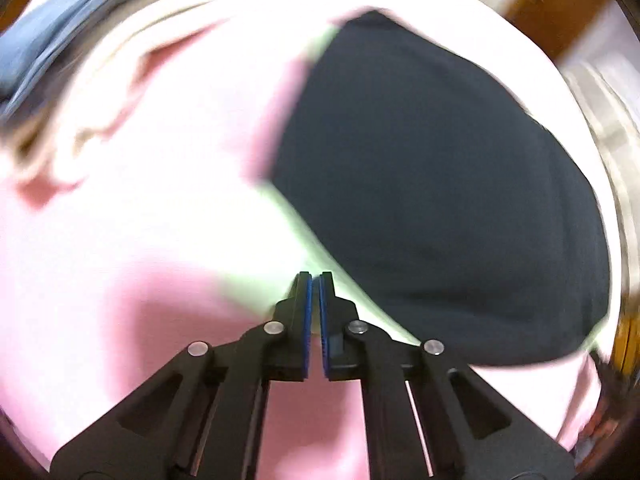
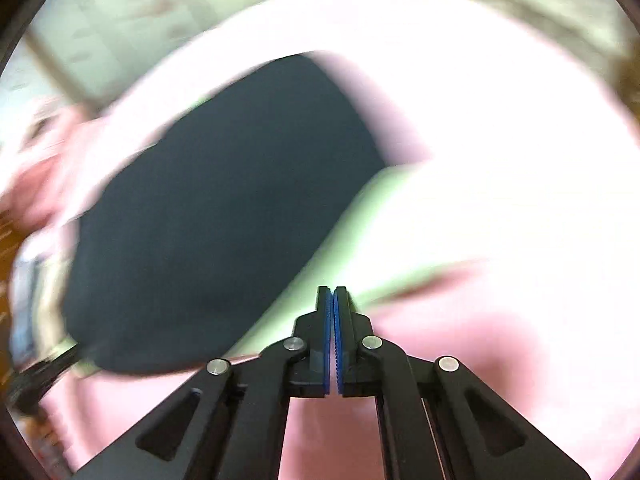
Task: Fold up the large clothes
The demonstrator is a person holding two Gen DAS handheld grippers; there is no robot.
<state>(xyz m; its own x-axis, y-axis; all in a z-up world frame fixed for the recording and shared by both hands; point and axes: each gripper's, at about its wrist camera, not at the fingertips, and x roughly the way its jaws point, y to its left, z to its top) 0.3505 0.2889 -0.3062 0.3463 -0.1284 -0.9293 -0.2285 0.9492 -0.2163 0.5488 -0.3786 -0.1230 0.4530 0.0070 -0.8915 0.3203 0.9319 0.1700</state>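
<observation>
A dark folded garment [image 1: 440, 200] lies on a pink-white sheet [image 1: 140, 240]. It also shows in the right wrist view [image 2: 208, 220], on the same sheet [image 2: 500, 160]. Both views are blurred by motion. My left gripper [image 1: 315, 280] hovers over the sheet just left of the garment's near edge, its blue pads almost together with nothing visible between them. My right gripper [image 2: 333, 292] hovers over the sheet just right of the garment's near edge, its blue pads pressed together and empty.
A blue-grey cloth [image 1: 60, 28] and a cream cloth [image 1: 120, 80] lie bunched at the sheet's far left. Brown wooden furniture [image 1: 552, 8] and a pale striped surface [image 1: 612, 128] stand at the right. A pale patterned wall [image 2: 120, 12] shows beyond the sheet.
</observation>
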